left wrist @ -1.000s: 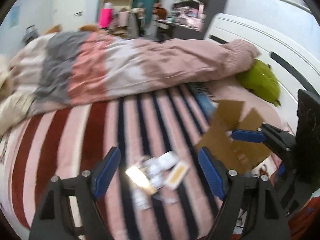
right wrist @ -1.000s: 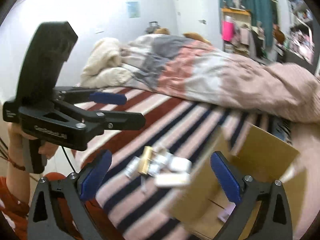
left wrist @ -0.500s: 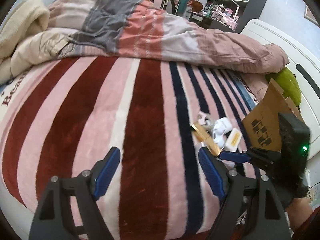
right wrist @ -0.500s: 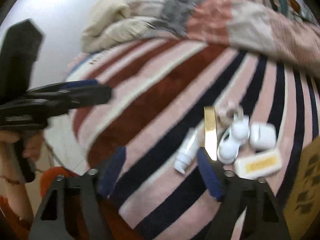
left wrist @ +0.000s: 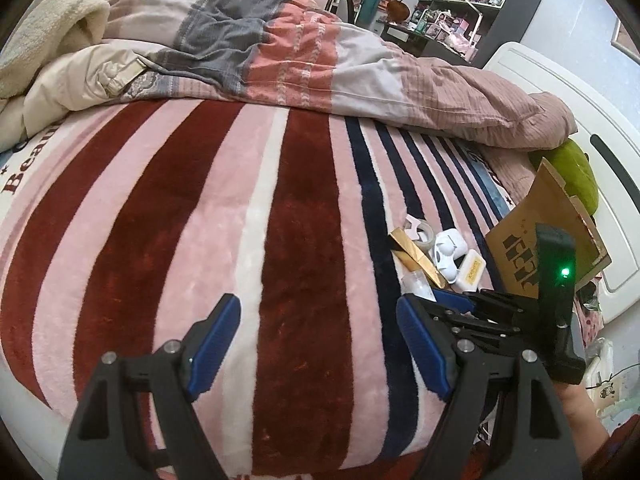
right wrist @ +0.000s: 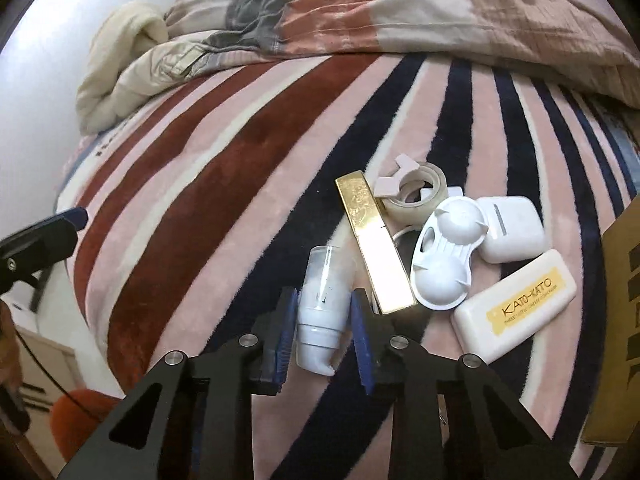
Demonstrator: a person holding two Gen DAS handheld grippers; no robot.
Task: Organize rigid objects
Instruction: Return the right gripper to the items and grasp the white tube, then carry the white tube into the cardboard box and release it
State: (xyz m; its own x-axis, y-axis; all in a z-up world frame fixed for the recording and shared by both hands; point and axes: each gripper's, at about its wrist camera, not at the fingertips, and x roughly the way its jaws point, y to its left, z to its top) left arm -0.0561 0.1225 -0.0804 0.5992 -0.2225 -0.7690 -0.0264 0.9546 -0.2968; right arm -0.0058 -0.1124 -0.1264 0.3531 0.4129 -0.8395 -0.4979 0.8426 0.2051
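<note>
A pile of small items lies on the striped blanket [right wrist: 248,168]: a white bottle with a clear cap [right wrist: 326,292], a gold bar-shaped box [right wrist: 374,246], a tape roll [right wrist: 416,196], a white plastic double-dome piece [right wrist: 446,254], a white case [right wrist: 510,228] and a cream KATO-KATO box [right wrist: 518,306]. My right gripper [right wrist: 323,326] is shut on the white bottle, which lies on the blanket. My left gripper [left wrist: 318,350] is open and empty over the blanket, left of the pile [left wrist: 438,254]. The right gripper also shows in the left wrist view [left wrist: 456,298].
An open cardboard box [left wrist: 548,236] stands right of the pile; its edge shows in the right wrist view [right wrist: 622,320]. A rumpled quilt [left wrist: 280,48] lies across the back of the bed. A green cushion [left wrist: 576,176] rests by the white headboard [left wrist: 560,92].
My right gripper has come down onto the pile and its jaws have closed around the white bottle. My left gripper has swung left, away from the pile, and stays open.
</note>
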